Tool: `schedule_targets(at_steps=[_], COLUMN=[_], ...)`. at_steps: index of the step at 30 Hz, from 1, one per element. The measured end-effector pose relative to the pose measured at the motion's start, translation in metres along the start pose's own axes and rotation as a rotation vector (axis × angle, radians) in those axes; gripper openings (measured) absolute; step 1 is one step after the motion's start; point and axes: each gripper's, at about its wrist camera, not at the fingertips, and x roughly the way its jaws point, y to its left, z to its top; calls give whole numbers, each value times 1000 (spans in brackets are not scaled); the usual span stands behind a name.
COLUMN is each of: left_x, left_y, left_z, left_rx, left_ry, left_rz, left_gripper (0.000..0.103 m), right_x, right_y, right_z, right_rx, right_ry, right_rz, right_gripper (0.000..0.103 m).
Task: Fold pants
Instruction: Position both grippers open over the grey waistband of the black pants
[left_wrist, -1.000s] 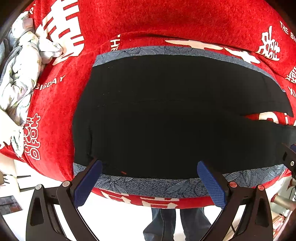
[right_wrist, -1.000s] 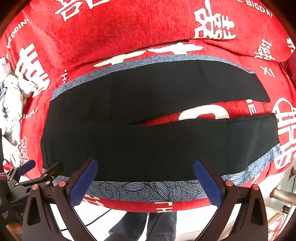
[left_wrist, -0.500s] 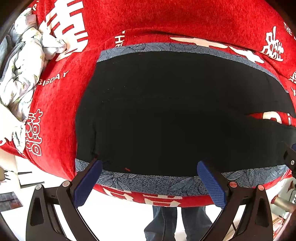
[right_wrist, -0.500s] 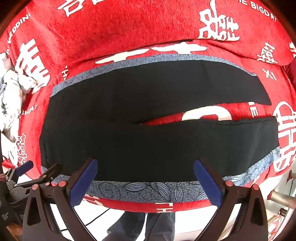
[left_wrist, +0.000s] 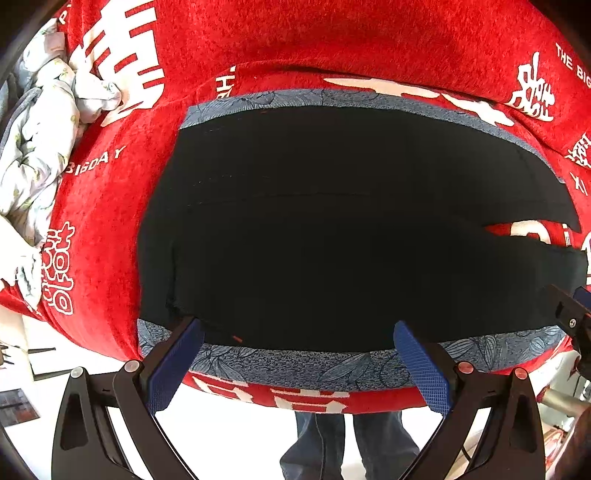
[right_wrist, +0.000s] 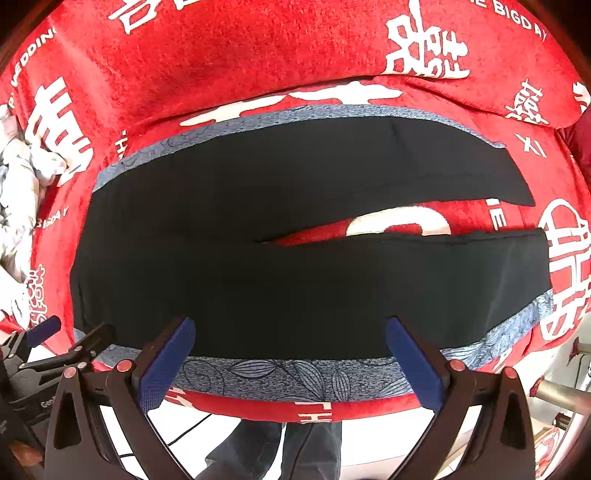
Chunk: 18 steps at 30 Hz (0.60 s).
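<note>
Left wrist view shows my left gripper (left_wrist: 295, 350) spread wide and holding nothing, its blue pads hanging just over the near edge of the black pants (left_wrist: 332, 240). The pants lie flat ahead of both grippers on a blue-grey leaf-print cloth (left_wrist: 295, 365) that covers the red blanket (left_wrist: 332, 48). The waist end sits ahead and to the left of this gripper; the legs run off to the right.

From the right wrist, my right gripper (right_wrist: 291, 354) is just as wide and just as empty, poised over the near hem of the nearer leg. Beyond it the two legs split apart, with a wedge of red showing between them; the far leg lies higher up against the far strip of the cloth.

I judge the step in hand to be catching the near edge so I can fold the near leg over the far one. To do it well I should lower both grippers together, pinch only the black fabric and not the cloth under it, lift evenly, and carry the edge straight away from me so the seams meet without dragging the waist askew. A crumpled floral bundle (left_wrist: 40, 147) far to my left is no hindrance.
</note>
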Motion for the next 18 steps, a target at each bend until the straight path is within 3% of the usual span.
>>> schedule_targets(at_steps=[18], left_x=[6], left_y=[-4], left_z=[7], left_rx=[-3], left_ry=[11], left_rz=[41], left_gripper=[103], right_x=[9], right_y=[-12], right_z=[1], right_rx=[9], right_ry=[21], right_rz=[-3], right_gripper=[103])
